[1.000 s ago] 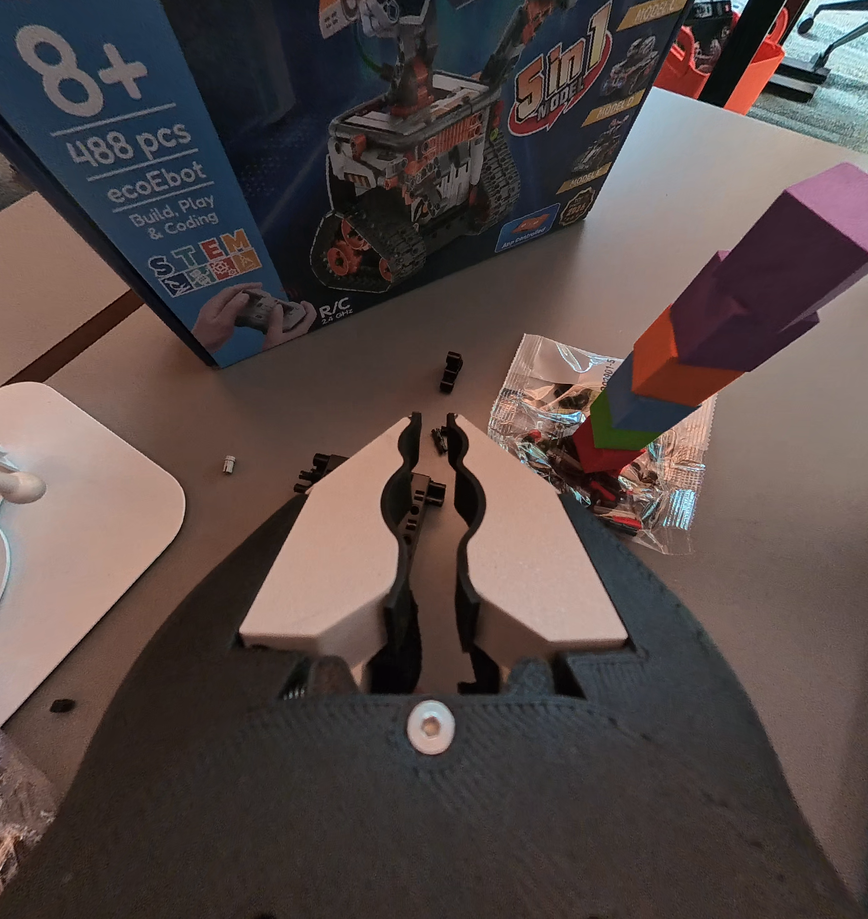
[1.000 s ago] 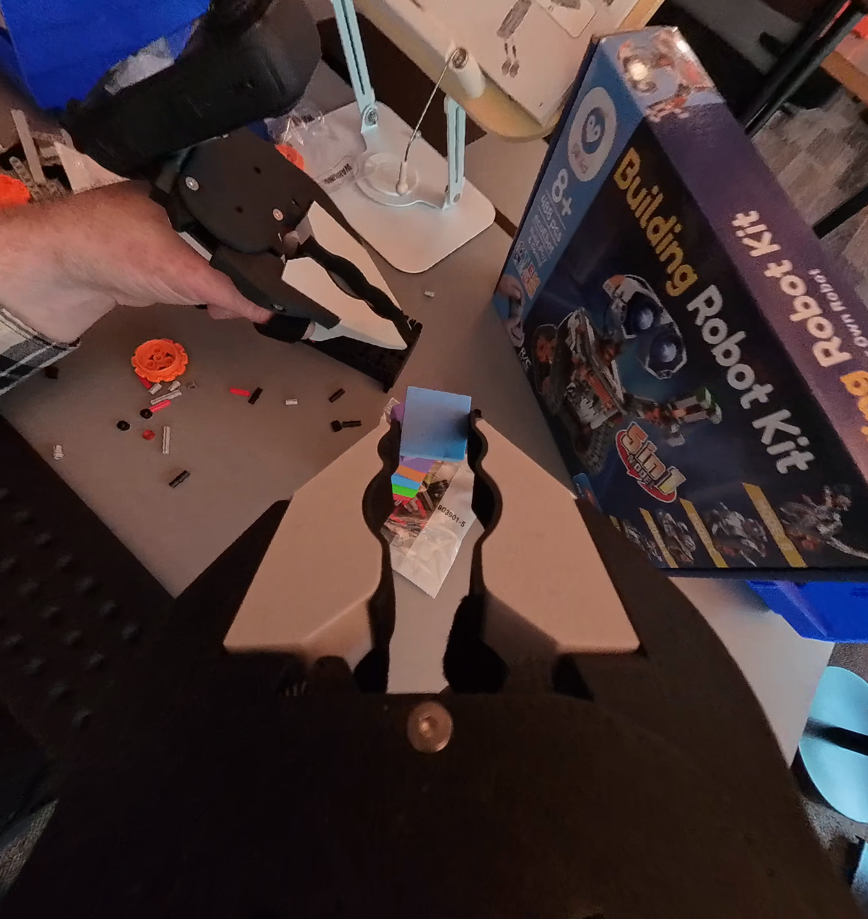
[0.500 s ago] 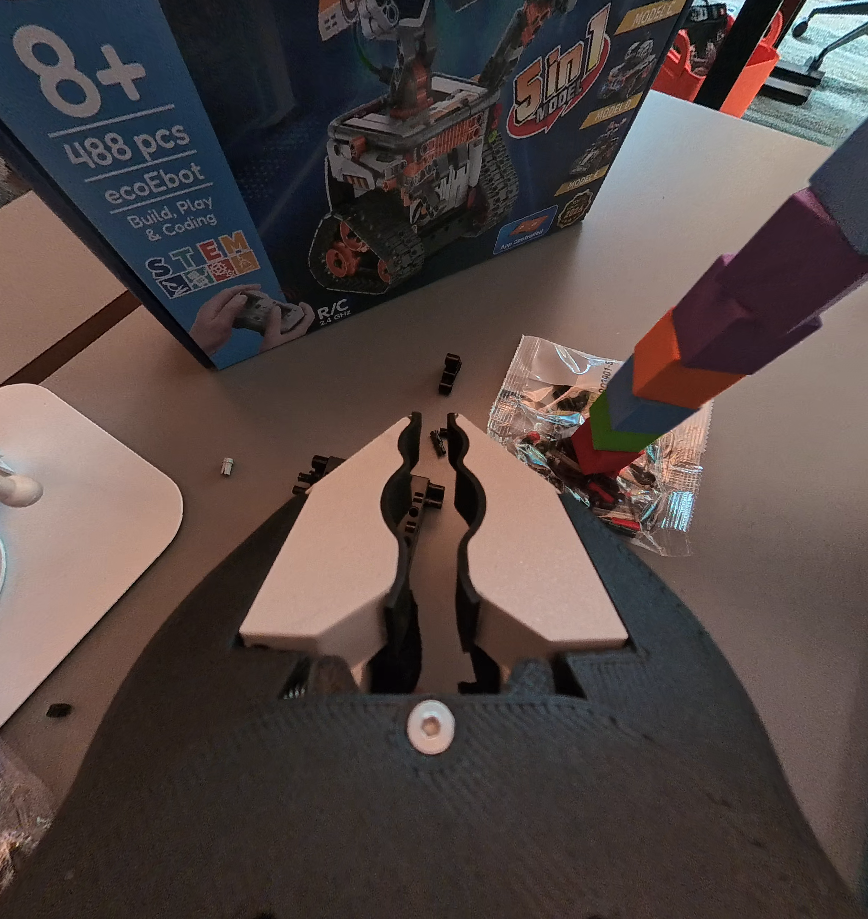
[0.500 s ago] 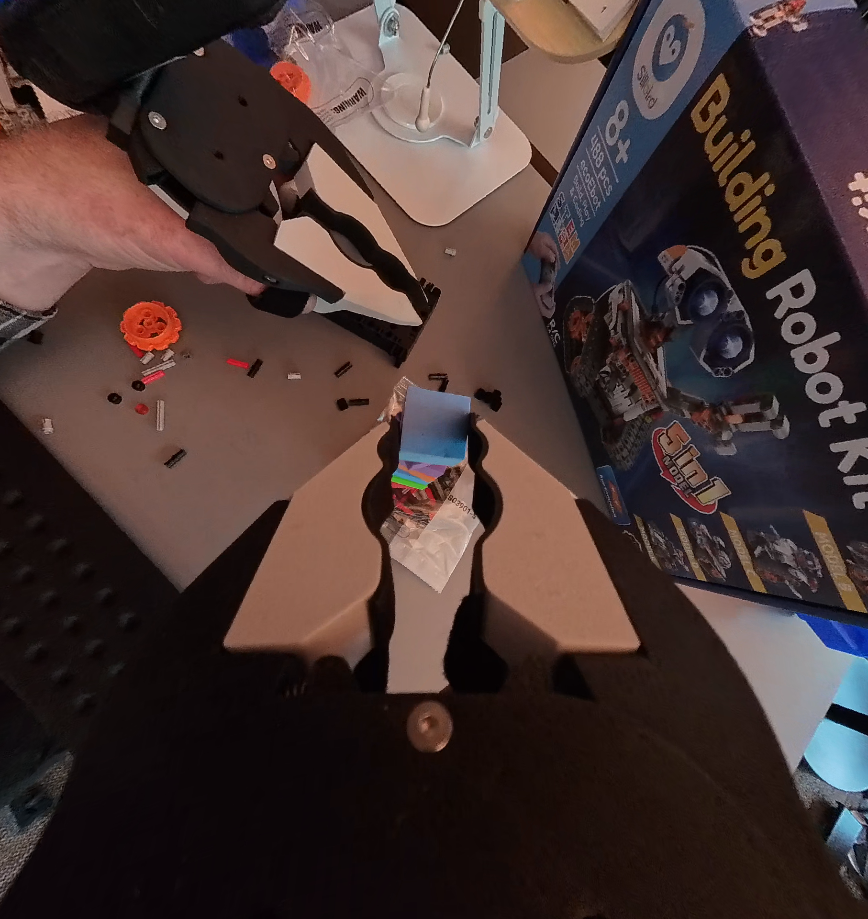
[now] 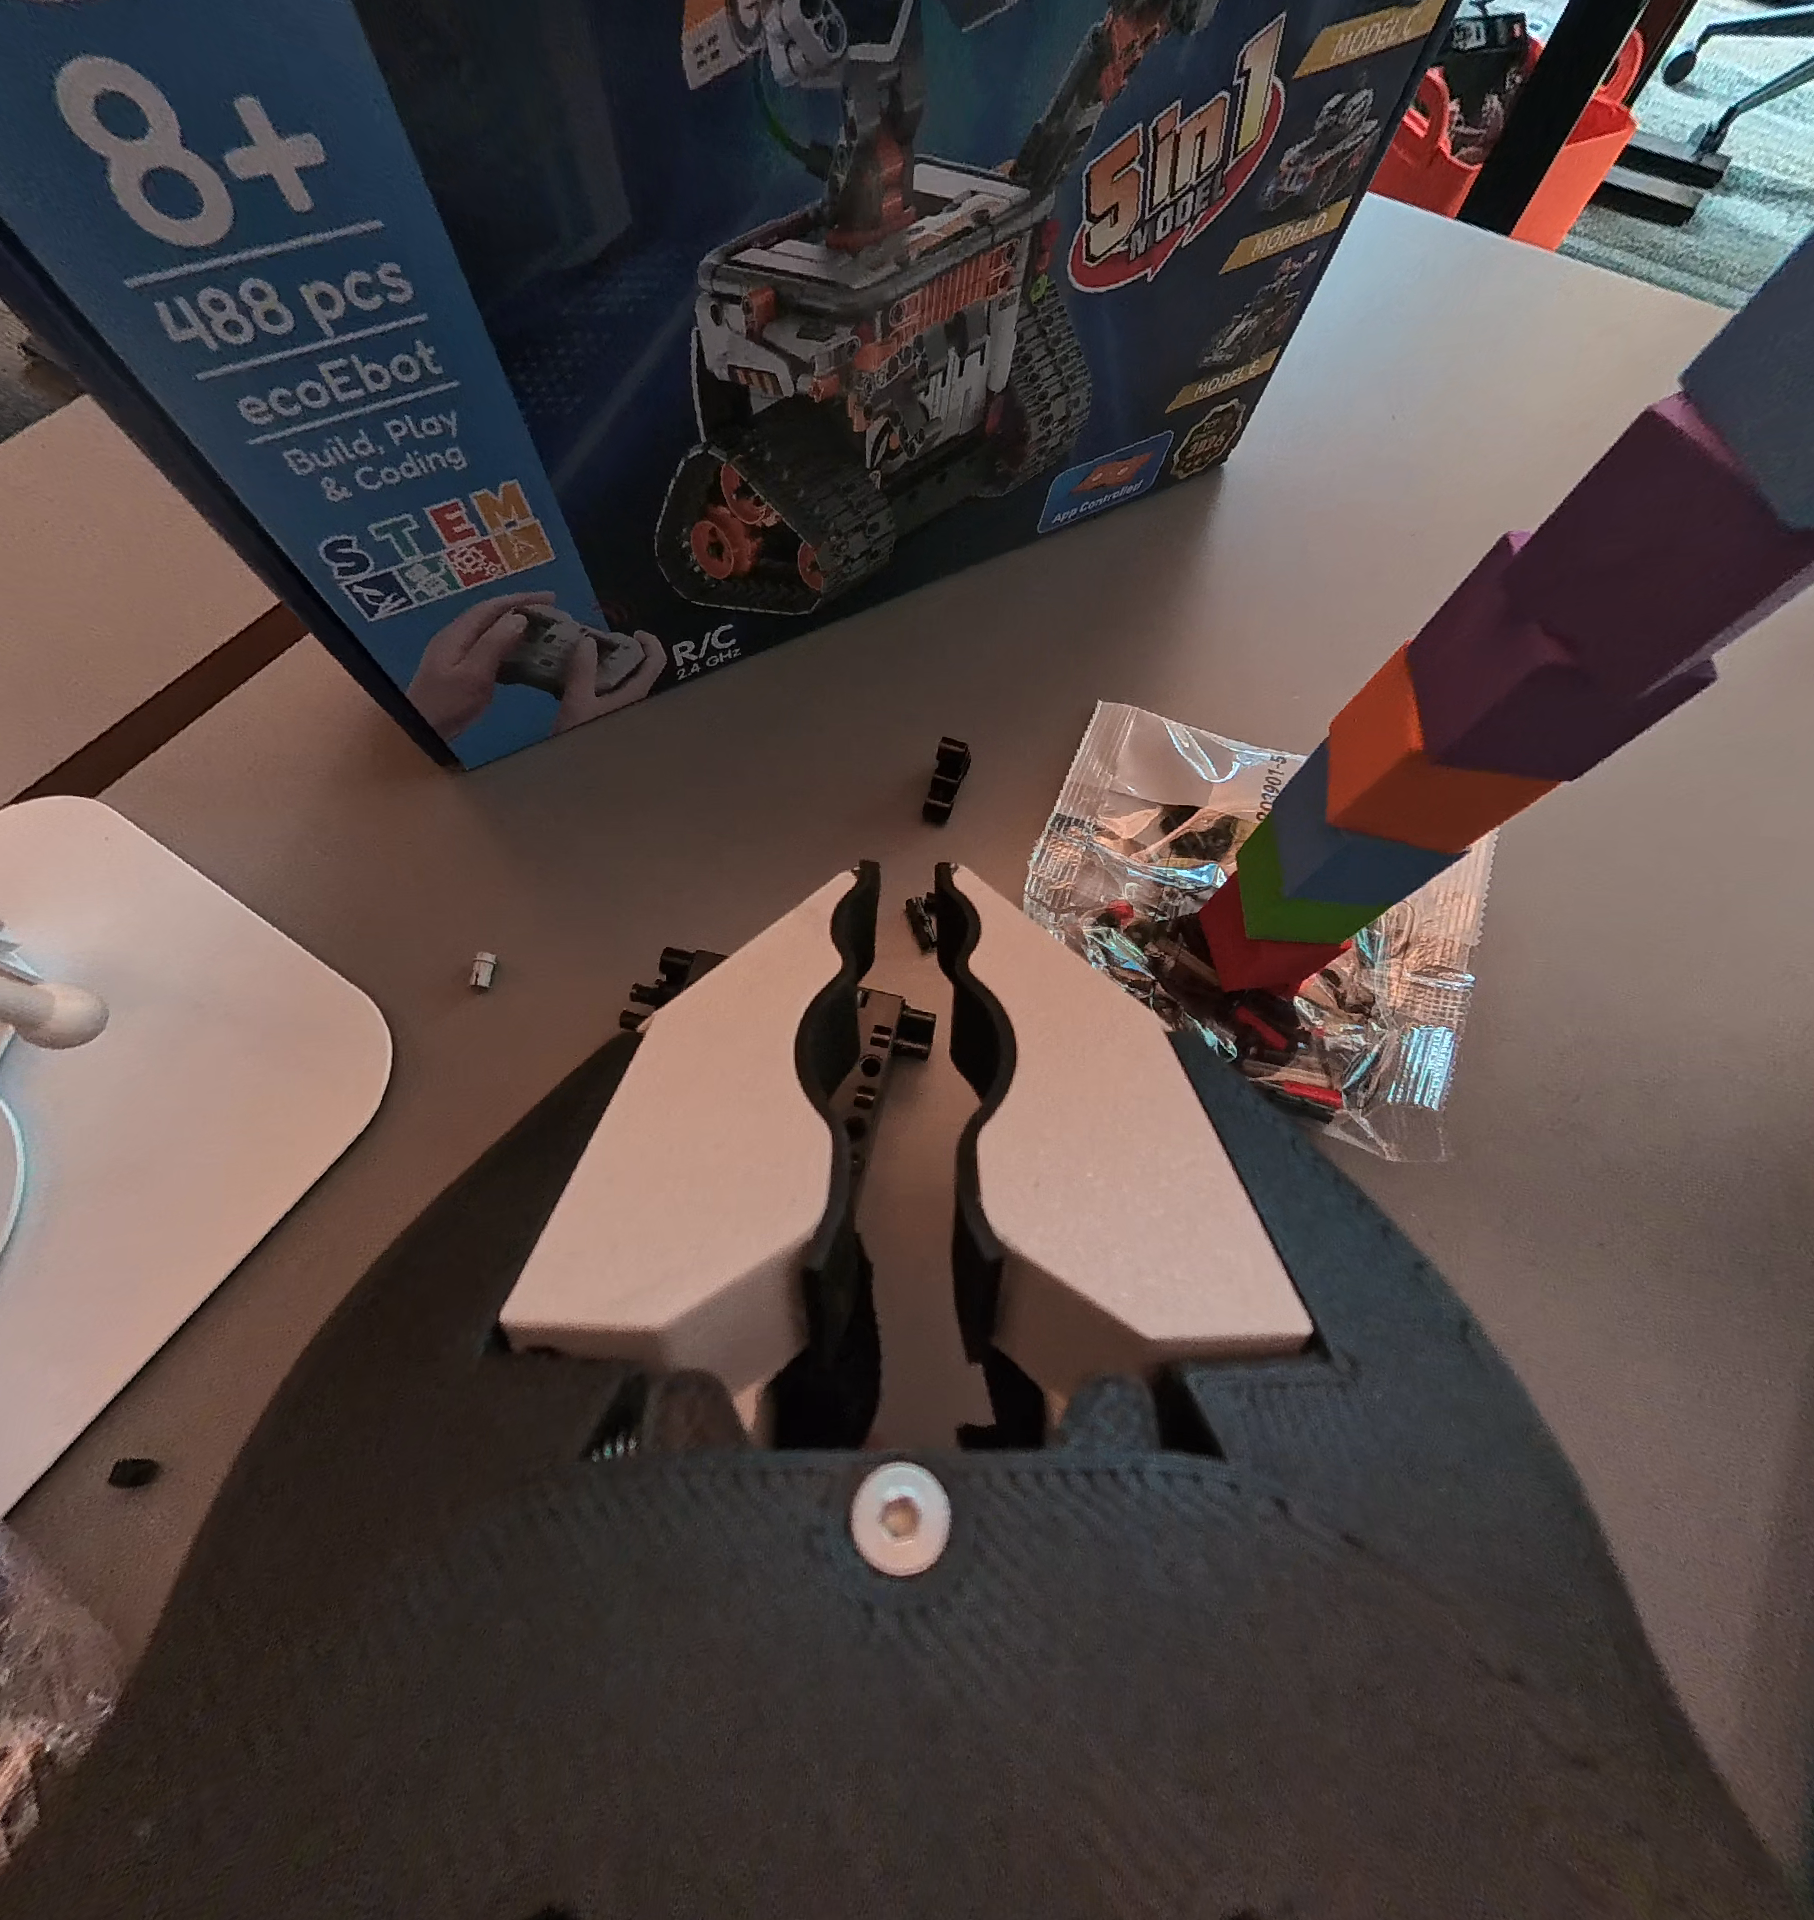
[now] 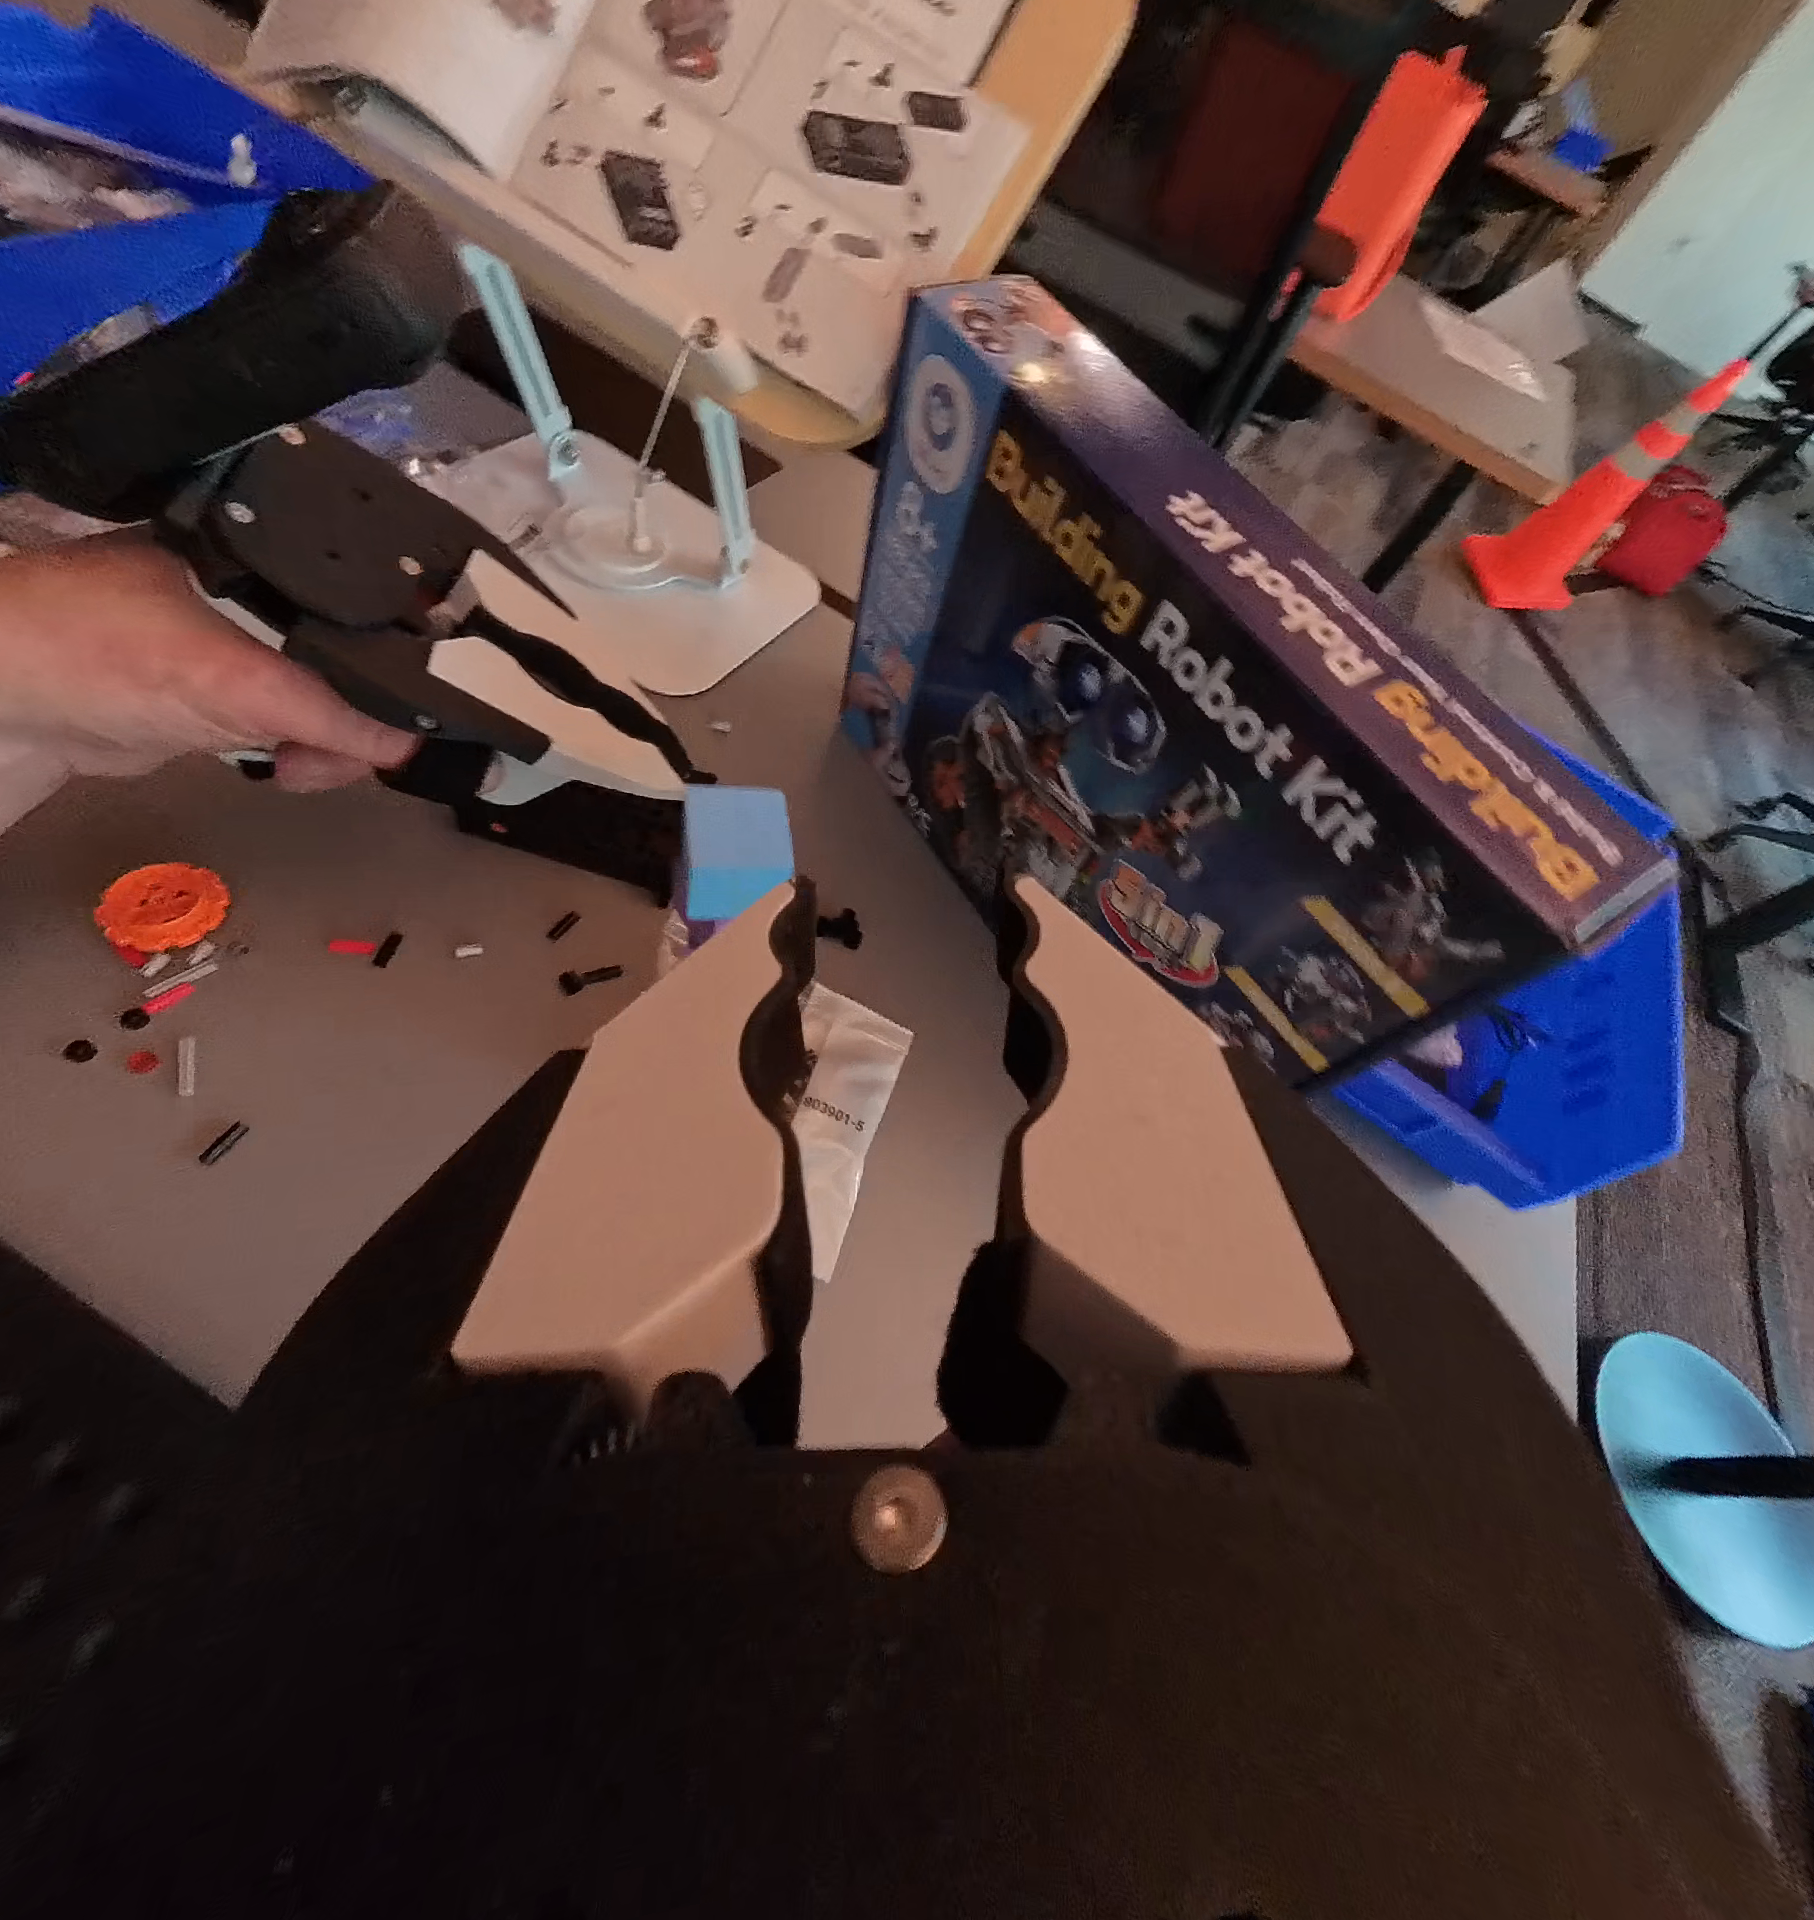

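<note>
Right wrist view: open right tool (image 6: 908, 899) just beside block tower (image 6: 734, 857)

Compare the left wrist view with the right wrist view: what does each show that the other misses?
Only the left wrist view shows the left gripper from behind, jaws slightly apart around a black beam, plus the block tower's lower colours. Only the right wrist view shows the right gripper with jaws wide and empty, an orange gear, a traffic cone and the hand holding the left gripper. Both show the kit box, the parts bag and the white stand base.
</note>
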Demonstrator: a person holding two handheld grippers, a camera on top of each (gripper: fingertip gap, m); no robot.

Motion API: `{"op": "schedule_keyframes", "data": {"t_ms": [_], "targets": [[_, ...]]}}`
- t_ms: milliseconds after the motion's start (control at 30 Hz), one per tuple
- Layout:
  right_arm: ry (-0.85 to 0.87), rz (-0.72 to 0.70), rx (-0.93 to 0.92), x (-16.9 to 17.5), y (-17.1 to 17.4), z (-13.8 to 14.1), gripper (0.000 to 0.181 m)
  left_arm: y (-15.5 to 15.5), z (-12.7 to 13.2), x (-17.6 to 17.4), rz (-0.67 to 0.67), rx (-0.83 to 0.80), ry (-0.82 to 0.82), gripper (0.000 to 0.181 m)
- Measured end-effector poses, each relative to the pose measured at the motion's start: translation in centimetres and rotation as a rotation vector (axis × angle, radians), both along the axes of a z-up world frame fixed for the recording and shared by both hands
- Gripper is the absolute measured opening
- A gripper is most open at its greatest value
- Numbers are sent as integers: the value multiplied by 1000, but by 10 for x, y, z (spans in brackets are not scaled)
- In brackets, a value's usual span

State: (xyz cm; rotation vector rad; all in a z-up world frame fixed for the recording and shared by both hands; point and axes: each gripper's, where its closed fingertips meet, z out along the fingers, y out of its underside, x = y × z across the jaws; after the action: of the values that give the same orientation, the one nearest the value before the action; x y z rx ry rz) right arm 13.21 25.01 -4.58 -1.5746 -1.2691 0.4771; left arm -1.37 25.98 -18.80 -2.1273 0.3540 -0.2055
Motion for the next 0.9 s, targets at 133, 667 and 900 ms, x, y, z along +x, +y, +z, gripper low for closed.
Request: {"op": "schedule_keyframes", "data": {"t_ms": [133,667,900], "targets": [[96,-97,-42,33,8,-28,30,0,-4,2,-4,-10,10,10],[77,-346,-156,70,50,-172,20,0,-29,6,-26,-76,29,6],[108,-348,-174,72,51,-172,20,-2,-38,38,-114,-107,26,6]]}}
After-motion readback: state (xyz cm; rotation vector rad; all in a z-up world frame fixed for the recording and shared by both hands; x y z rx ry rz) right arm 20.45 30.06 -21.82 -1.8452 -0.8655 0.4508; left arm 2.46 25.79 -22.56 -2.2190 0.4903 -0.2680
